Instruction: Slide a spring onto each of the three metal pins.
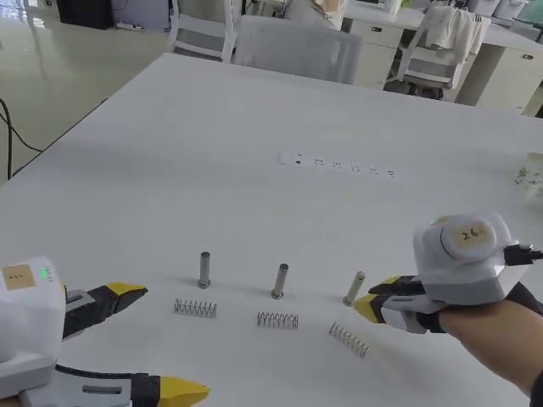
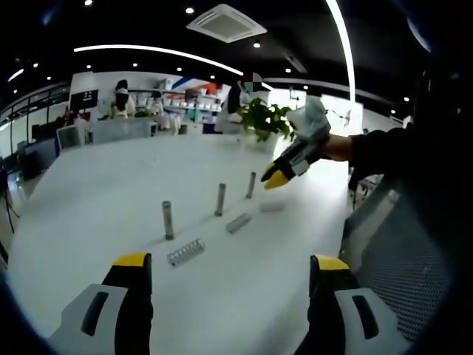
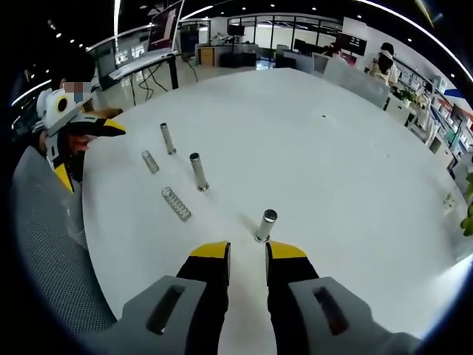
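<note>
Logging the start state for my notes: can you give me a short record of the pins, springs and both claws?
pins: three, upright on the table; left pin, middle pin, right pin, all bare
springs: three, lying flat, one in front of each pin; left spring, middle spring, right spring
left claw: open wide, empty, facing the row
right claw: narrow gap, empty, close to the right pin
progress: no spring on any pin yet
</note>
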`<state>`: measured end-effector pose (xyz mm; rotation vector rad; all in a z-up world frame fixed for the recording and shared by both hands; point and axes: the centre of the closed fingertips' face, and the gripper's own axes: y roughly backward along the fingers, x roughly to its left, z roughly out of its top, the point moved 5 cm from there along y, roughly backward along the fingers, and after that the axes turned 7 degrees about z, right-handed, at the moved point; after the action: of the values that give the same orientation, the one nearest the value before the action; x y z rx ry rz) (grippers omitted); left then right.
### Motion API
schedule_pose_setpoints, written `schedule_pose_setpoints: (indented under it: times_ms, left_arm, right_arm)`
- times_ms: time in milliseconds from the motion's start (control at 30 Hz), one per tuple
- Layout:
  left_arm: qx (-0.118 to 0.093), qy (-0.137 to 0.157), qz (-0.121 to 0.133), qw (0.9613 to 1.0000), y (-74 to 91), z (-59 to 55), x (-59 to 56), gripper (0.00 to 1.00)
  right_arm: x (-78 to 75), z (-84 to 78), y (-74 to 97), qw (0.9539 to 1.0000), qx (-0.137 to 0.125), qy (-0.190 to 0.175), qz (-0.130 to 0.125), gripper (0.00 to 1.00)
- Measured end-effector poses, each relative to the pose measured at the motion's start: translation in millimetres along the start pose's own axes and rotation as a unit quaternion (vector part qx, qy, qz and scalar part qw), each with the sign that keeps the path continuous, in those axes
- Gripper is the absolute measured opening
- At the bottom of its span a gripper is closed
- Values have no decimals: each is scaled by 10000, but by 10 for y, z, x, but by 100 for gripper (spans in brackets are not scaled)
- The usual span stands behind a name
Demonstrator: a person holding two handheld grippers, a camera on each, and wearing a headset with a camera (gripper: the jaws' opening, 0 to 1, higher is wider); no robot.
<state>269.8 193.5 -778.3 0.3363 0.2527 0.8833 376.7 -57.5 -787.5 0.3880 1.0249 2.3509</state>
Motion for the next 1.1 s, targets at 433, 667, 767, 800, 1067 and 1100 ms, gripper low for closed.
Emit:
schedule_pose_setpoints:
  times_ms: [433, 667, 767, 800, 1067, 1100]
  left_arm:
    - [-9, -8, -9, 10000, 8, 2, -22, 83]
    - [-17, 7, 7, 10000, 21, -1, -20, 83]
    - [-15, 18, 13, 10000, 25, -6, -21, 83]
    - [-17, 19, 13, 10000, 26, -7, -23, 83]
    - [-9, 25, 5, 10000, 23, -11, -31, 82]
    - [-9, 27, 3, 10000, 23, -11, -32, 82]
  right_arm:
    - [207, -227, -88, 9981, 367, 93, 489, 17]
    - [253, -302, -131, 9963, 602, 211, 574, 14]
    - [265, -337, -141, 9954, 703, 245, 601, 13]
    - [266, -345, -142, 9953, 716, 250, 609, 13]
    - [255, -398, -148, 9943, 816, 332, 605, 10]
    - [252, -399, -146, 9942, 820, 334, 607, 9]
